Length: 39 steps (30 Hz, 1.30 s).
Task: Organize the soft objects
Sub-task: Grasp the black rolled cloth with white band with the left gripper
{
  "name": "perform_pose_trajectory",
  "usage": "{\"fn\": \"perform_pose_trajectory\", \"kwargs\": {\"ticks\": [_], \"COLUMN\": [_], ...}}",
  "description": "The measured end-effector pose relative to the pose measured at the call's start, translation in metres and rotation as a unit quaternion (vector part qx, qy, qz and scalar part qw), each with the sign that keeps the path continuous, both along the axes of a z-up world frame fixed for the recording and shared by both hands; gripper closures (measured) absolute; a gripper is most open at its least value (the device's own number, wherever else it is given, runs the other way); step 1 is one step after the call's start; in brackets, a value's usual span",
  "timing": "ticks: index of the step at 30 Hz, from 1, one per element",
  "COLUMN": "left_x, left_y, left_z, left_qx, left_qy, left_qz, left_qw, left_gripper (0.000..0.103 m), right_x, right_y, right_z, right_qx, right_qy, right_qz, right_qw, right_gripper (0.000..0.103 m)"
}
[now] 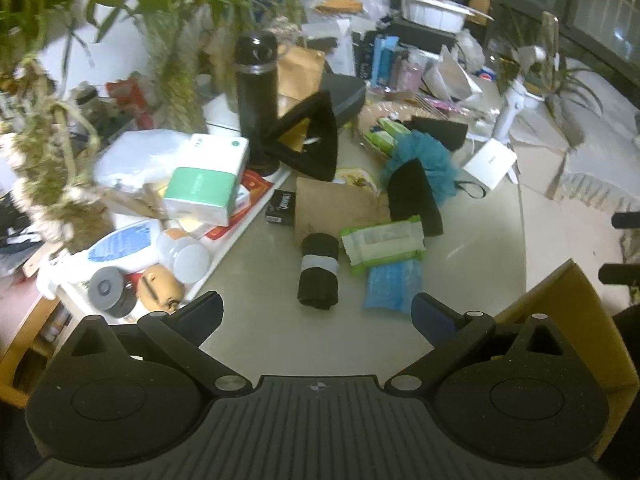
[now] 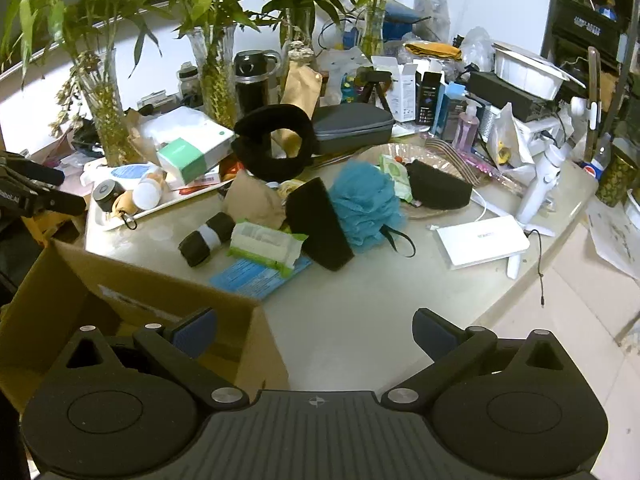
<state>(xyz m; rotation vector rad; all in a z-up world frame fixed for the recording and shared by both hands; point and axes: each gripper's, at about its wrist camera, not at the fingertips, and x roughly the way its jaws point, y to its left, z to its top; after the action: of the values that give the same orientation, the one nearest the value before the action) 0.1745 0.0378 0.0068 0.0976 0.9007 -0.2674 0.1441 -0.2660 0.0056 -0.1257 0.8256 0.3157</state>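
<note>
A rolled black cloth with a grey band [image 1: 319, 270] [image 2: 206, 239] lies on the pale table just ahead of my open left gripper [image 1: 318, 316]. Beside it are a green wipes pack [image 1: 382, 245] [image 2: 266, 242] and a blue packet [image 1: 393, 283] [image 2: 256, 274]. Behind them sit a teal bath pouf [image 1: 424, 158] [image 2: 366, 204], a black foam block [image 1: 414, 198] [image 2: 318, 224] and a black neck pillow [image 1: 308, 140] [image 2: 274, 142]. My right gripper [image 2: 315, 332] is open, empty, over the table beside a cardboard box [image 2: 132, 292] [image 1: 560, 308].
A black flask [image 1: 257, 92] [image 2: 252, 78], tissue packs [image 1: 206, 190] [image 2: 182, 158] and a tray of bottles [image 1: 132, 264] crowd the left. Plant vases [image 2: 106, 120] stand behind. A white device [image 2: 482, 240], a grey case [image 2: 352, 126] and boxes fill the back and right.
</note>
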Motion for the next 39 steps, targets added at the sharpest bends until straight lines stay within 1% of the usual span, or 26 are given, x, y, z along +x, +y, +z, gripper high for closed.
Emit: {"fn": "perform_pose_trajectory", "kwargs": {"ticks": [6, 10, 13, 14, 15, 19, 23, 26, 28, 32, 34, 36, 39], "left_x": [0.028, 0.047, 0.063, 0.068, 0.073, 0.091, 0.104, 0.115, 0.122, 0.137, 0.144, 0.149, 0.158], "left_y": [0.002, 0.005, 0.010, 0.012, 0.013, 0.018, 0.021, 0.019, 0.016, 0.009, 0.006, 0.002, -0.004], "left_z": [-0.019, -0.031, -0.044, -0.049, -0.054, -0.075, -0.092, -0.103, -0.111, -0.127, -0.134, -0.138, -0.145], "left_qx": [0.001, 0.000, -0.021, -0.027, -0.033, -0.049, -0.080, -0.088, -0.089, -0.073, -0.071, -0.070, -0.064], "left_qy": [0.026, 0.037, 0.058, 0.064, 0.072, 0.096, 0.116, 0.125, 0.129, 0.135, 0.139, 0.142, 0.145], "left_qz": [-0.029, -0.043, -0.051, -0.053, -0.055, -0.055, -0.069, -0.069, -0.070, -0.070, -0.070, -0.073, -0.075], "left_qw": [0.9992, 0.9984, 0.9968, 0.9962, 0.9954, 0.9926, 0.9875, 0.9858, 0.9851, 0.9857, 0.9852, 0.9846, 0.9846], "left_gripper": [0.000, 0.000, 0.002, 0.010, 0.014, 0.014, 0.014, 0.014, 0.014, 0.014, 0.016, 0.021, 0.022], "right_x": [0.013, 0.019, 0.021, 0.023, 0.023, 0.026, 0.030, 0.032, 0.033, 0.035, 0.035, 0.035, 0.034], "right_y": [-0.009, -0.016, -0.021, -0.022, -0.024, -0.030, -0.037, -0.043, -0.048, -0.057, -0.060, -0.061, -0.065], "right_z": [-0.011, -0.018, -0.024, -0.026, -0.027, -0.034, -0.044, -0.048, -0.050, -0.056, -0.060, -0.065, -0.072], "right_qx": [0.008, 0.024, 0.031, 0.034, 0.038, 0.039, 0.044, 0.051, 0.059, 0.074, 0.076, 0.076, 0.084], "right_qy": [0.002, 0.007, 0.011, 0.012, 0.012, 0.015, 0.023, 0.022, 0.021, 0.024, 0.026, 0.029, 0.036], "right_qz": [-0.004, -0.012, -0.018, -0.019, -0.021, -0.031, -0.039, -0.043, -0.049, -0.061, -0.064, -0.067, -0.074], "right_qw": [1.000, 1.000, 0.999, 0.999, 0.999, 0.999, 0.998, 0.998, 0.997, 0.995, 0.995, 0.994, 0.993], "right_gripper": [0.000, 0.000, 0.000, 0.000, 0.000, 0.000, 0.000, 0.000, 0.000, 0.000, 0.000, 0.000, 0.000]}}
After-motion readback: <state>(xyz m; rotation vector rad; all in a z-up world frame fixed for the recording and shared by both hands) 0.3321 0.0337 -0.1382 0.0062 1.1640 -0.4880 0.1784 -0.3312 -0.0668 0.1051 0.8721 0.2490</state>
